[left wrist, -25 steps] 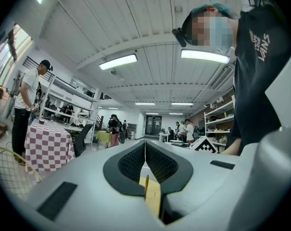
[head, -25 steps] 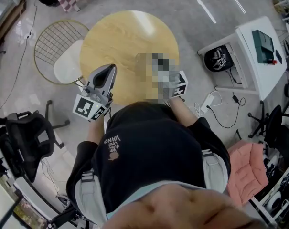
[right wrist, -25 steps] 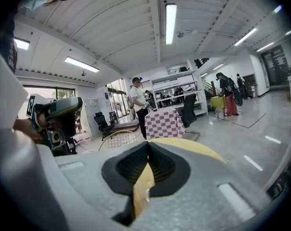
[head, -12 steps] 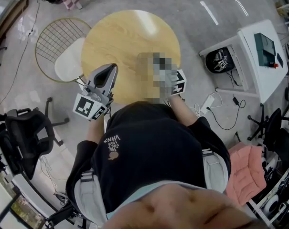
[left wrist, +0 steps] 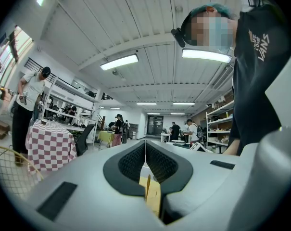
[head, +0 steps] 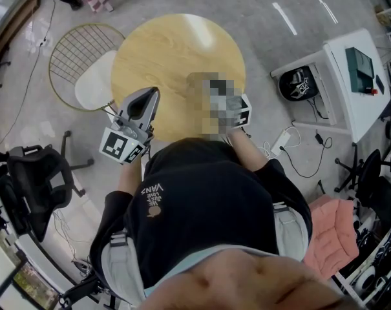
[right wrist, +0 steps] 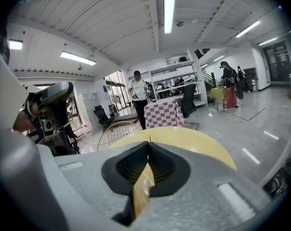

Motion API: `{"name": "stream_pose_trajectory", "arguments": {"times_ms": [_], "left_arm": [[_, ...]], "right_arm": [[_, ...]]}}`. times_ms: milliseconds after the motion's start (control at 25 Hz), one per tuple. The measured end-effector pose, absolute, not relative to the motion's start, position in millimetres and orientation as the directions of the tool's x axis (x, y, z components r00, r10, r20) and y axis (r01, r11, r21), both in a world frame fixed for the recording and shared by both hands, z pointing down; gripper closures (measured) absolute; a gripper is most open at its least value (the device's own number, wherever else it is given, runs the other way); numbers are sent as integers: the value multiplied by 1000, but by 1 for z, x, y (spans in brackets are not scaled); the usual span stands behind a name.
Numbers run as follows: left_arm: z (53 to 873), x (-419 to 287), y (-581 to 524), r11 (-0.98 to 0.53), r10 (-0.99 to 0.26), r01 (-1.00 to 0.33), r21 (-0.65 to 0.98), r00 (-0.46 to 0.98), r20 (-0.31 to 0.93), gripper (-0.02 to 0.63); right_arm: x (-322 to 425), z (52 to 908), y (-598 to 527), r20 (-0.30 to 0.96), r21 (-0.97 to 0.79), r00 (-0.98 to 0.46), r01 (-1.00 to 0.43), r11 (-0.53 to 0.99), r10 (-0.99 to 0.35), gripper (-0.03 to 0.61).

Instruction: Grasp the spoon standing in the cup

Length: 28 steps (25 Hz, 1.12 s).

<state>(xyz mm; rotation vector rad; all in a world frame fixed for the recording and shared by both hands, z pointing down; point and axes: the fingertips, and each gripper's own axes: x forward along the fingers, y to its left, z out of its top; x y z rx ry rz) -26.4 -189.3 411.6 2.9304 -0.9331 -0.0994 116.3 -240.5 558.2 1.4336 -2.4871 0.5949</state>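
Observation:
No cup or spoon shows in any view. The round wooden table (head: pixel 176 50) lies in front of the person, and its top looks bare. My left gripper (head: pixel 145 97) hovers over the table's near left edge with its jaws pressed together and nothing between them; in the left gripper view it (left wrist: pixel 145 146) points level across the room. Of my right gripper only the marker cube (head: pixel 243 115) shows at the table's near right edge, beside a mosaic patch. In the right gripper view it (right wrist: pixel 149 146) is shut and empty, facing the table (right wrist: pixel 198 143).
A wire chair with a white seat (head: pixel 85 70) stands left of the table. A black office chair (head: pixel 33 186) is at lower left, a white desk (head: pixel 350 70) at right, and cables (head: pixel 292 141) lie on the floor. A checkered-cloth table (right wrist: pixel 163 113) and several people stand farther off.

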Motion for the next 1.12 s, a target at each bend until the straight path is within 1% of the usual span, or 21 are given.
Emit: {"name": "stream_pose_trajectory", "arguments": {"times_ms": [920,960,1000,1120], "left_arm": [[411,-31,-192,-792,-609,-605,89,792,-45,617],[412,-32,-192,-790,-611,-606,89,790,-46,617],[412,-32,-192,-789,-613,-608,89,789,-47,617],[412,-31,-193,-786,-617,-611,90,786,-50,617]], "right_arm": [[108,570,-247,412,-256,-537,-844,472,-736,577],[108,571,-248,418,-258,-536,-844,469,-734,505],[108,573,-248,423,-261,-535,-845,467,-731,466],[109,574,-250,429,-264,-536,-844,466,-728,466]]}}
